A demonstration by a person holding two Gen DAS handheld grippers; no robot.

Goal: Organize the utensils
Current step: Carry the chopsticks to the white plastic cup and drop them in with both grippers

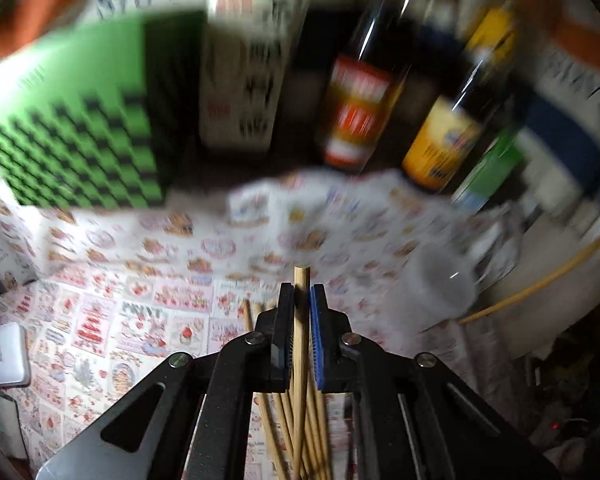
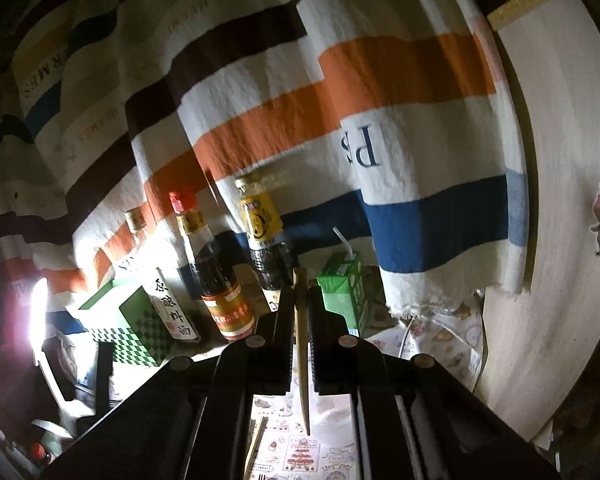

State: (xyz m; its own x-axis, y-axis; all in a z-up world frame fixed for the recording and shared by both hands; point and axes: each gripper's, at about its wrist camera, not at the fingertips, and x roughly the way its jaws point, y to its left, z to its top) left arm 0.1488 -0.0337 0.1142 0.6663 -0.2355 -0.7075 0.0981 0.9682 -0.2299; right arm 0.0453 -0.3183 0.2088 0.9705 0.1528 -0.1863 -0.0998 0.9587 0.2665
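Black linkage arms fill the near edge of both wrist views. Left gripper (image 1: pixel 301 300): jaws drawn in on a single chopstick (image 1: pixel 299 320), its blunt square end poking out just past the fingertips toward the far side, long axis running along the fingers. Beneath it, loose chopsticks (image 1: pixel 284 424) lie fanned on the patterned tablecloth (image 1: pixel 140 280), roughly parallel to the held one (likely the pile still to be sorted). Right gripper (image 2: pixel 300 300): jaws likewise pinched on a second chopstick (image 2: pixel 301 344), butt end far and up, tapered tip pointing back down toward the table; this gripper is tilted upward, facing the striped cloth (image 2: pixel 280 92) at the far side. Judgement: one stick per gripper suggests pairing them before depositing. A translucent cup (image 1: pixel 440 284) sits near right of the left gripper, possibly the holder, though blur prevents certainty. Sauce bottles (image 1: pixel 356 112) and a green checked box (image 1: pixel 80 132) stand along the far edge.
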